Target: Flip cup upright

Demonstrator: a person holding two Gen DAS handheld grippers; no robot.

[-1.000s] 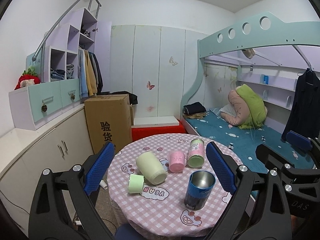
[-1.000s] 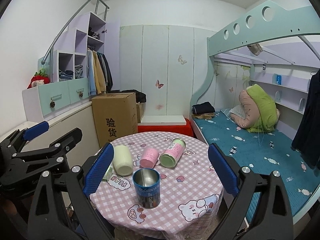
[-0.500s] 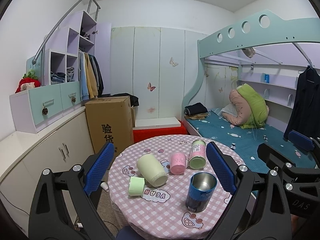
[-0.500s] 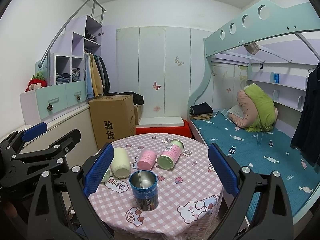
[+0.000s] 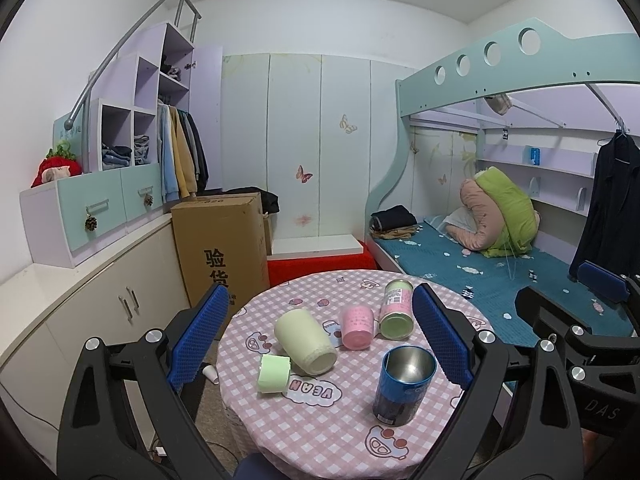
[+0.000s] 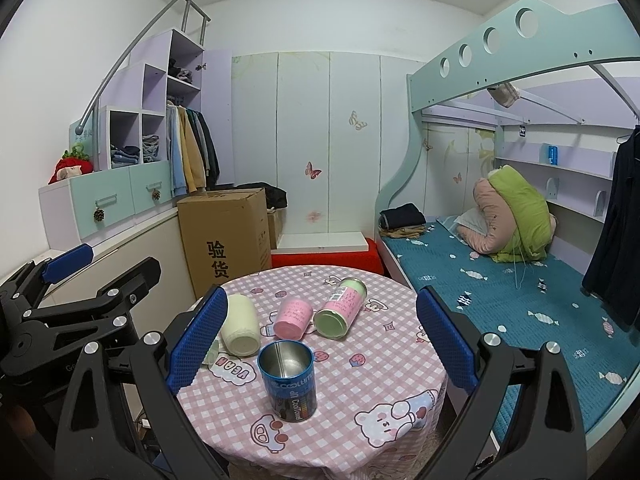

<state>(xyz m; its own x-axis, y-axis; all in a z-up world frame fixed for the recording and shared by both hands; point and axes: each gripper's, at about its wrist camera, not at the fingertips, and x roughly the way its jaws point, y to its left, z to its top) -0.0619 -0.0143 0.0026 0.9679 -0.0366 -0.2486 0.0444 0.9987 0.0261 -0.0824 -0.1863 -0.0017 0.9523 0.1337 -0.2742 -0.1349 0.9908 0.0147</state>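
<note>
**Hovering tools, both spread wide over the cups**

Hanging above the near edge of the round counter (image 5: 344, 420), the left tool (image 5: 316, 336) has its blue pads (image 5: 198, 336) set far apart, and between them there is only air. It touches none of the cups. The right tool (image 6: 320, 340) is spread just as wide and also grips nothing, held clear above the checked cloth.

On the counter the blue metal cup (image 6: 288, 380) stands upright, mouth up, nearest to both tools. Beyond it three cups lie on their sides in a loose row: the cream cup (image 5: 306, 340) at the left, the pink cup (image 5: 357, 326) in the middle, and the green-and-pink can (image 5: 396, 310) at the right, touching or almost touching the pink one. A small pale green cup (image 5: 274, 373) lies on its side just beside the cream cup's mouth, at the near left.

A cardboard box (image 5: 222, 248) stands on the floor past the counter's far left.
</note>
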